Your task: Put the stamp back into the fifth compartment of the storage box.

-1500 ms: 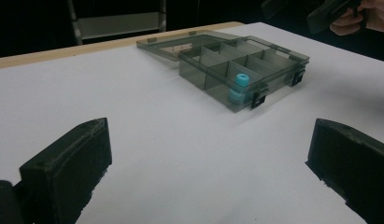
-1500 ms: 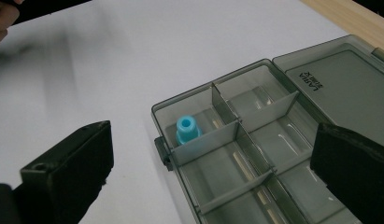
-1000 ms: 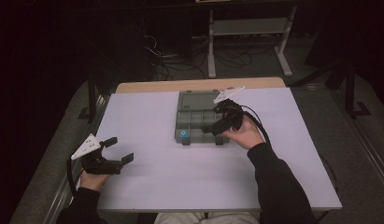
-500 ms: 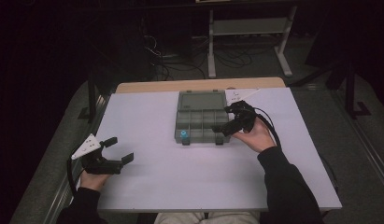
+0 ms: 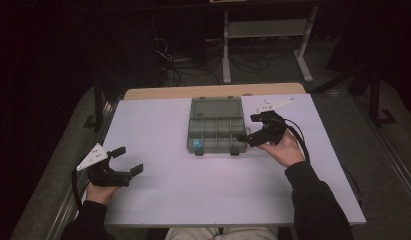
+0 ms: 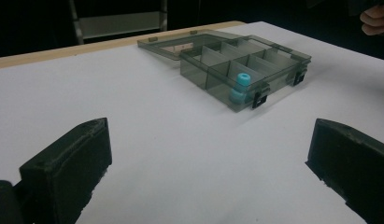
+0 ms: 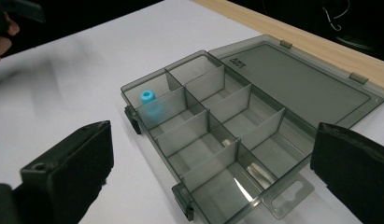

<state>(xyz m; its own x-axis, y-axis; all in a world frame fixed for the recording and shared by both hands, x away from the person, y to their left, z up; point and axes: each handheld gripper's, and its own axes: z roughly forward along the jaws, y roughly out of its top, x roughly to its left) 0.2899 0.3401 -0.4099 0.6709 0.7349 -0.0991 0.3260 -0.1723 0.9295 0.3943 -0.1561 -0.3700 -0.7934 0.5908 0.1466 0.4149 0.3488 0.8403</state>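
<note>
Just beside the open organizer box (image 5: pixel 215 127), seemingly untouching, hovers the wide-open right gripper (image 5: pixel 245 129).

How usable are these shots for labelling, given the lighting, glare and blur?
High view: the white table is lit, the surroundings nearly black and grainy. Left gripper view: the organizer box and blue cap are fairly sharp, the near black jaws soft. Right gripper view: glare glints in the box's near compartments, and the far hand is smeared by blur.
</note>
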